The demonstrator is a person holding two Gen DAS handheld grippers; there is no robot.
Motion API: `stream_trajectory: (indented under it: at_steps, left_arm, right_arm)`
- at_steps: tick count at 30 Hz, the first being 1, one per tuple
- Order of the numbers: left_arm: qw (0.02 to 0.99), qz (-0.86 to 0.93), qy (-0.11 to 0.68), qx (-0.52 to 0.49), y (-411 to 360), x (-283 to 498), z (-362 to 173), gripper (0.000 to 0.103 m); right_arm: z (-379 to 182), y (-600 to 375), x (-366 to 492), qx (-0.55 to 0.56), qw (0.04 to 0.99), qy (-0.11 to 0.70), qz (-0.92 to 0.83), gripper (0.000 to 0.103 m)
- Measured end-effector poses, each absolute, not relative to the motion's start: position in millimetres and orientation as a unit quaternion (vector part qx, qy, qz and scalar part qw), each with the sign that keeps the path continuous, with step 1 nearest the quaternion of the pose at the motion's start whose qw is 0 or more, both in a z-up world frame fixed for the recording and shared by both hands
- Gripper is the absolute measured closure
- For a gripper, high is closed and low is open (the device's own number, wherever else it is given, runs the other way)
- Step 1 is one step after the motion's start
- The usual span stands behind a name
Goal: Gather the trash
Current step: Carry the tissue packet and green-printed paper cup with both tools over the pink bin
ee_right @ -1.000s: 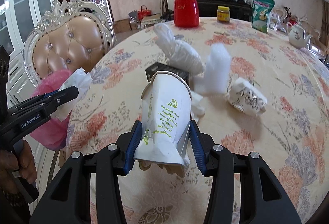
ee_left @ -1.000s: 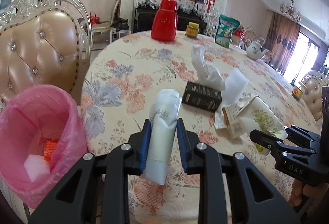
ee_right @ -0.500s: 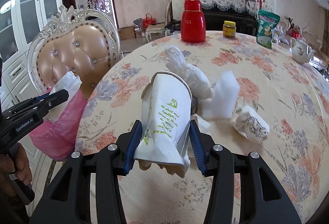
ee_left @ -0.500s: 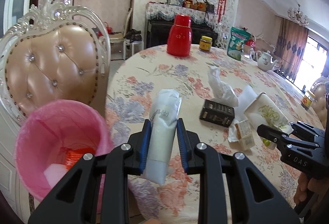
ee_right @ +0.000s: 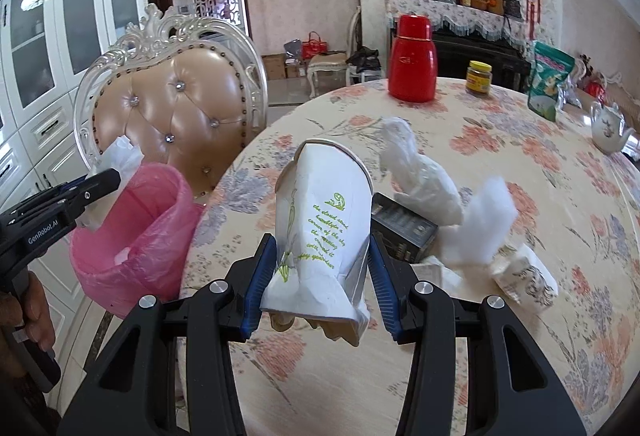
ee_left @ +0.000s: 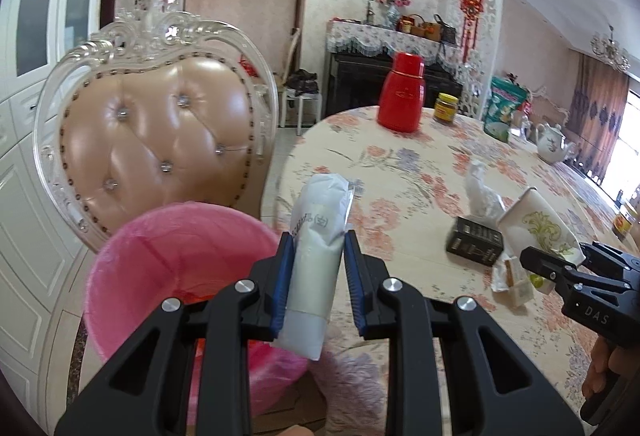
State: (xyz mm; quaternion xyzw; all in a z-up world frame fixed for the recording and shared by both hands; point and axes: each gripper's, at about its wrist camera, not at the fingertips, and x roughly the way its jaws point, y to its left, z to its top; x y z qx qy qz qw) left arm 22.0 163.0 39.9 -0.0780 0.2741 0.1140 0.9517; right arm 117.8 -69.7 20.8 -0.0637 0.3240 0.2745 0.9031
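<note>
L hand-held gripper [ee_left: 317, 260]: pinching white tube [ee_left: 316, 256] betw. blue pads, tube standing roughly upright, crimped end up, cap end hanging below pads; hovering at desk edge, just beside pink bin rim.
R hand-held gripper [ee_right: 322, 268]: clamping crushed paper cup [ee_right: 324, 232] w/ green print, rim pointing away from camera, squashed base hanging toward camera; hovering over near part of desk.
Pink bin [ee_left: 168, 260]: sitting beside desk, in front of chair; lined w/ pink bag, something orange and something white lying inside (can't tell what).
Desk [ee_right: 500, 336]: round, wearing floral cloth.
Trash lying on desk: black box [ee_right: 402, 232] lying flat, crumpled white plastic bag [ee_right: 420, 172] resting on it, white foam piece [ee_right: 480, 224] standing just beside, second crushed paper cup [ee_right: 524, 276] lying on its side near that, small paper scraps [ee_left: 514, 276] close by.
Far side of desk: red thermos [ee_right: 412, 60], yellow-lid jar [ee_right: 479, 77], green pouch [ee_right: 549, 86], white teapot [ee_right: 608, 130], all standing well apart from the trash.
Chair [ee_left: 160, 132]: tufted tan back, white carved frame, standing behind bin.
Person's hands: showing only partly, fingers [ee_right: 24, 312] wrapping L grip at frame edge.
</note>
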Motion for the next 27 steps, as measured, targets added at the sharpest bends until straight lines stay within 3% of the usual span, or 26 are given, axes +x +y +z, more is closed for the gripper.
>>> stream_trajectory:
  at_steps: [27]
  left_arm:
    - [0.943, 0.186, 0.257, -0.1, 236, -20, 49, 0.077]
  right_arm:
    - [26, 18, 106, -0.094, 0.881, 0.319, 0.337, 0.058]
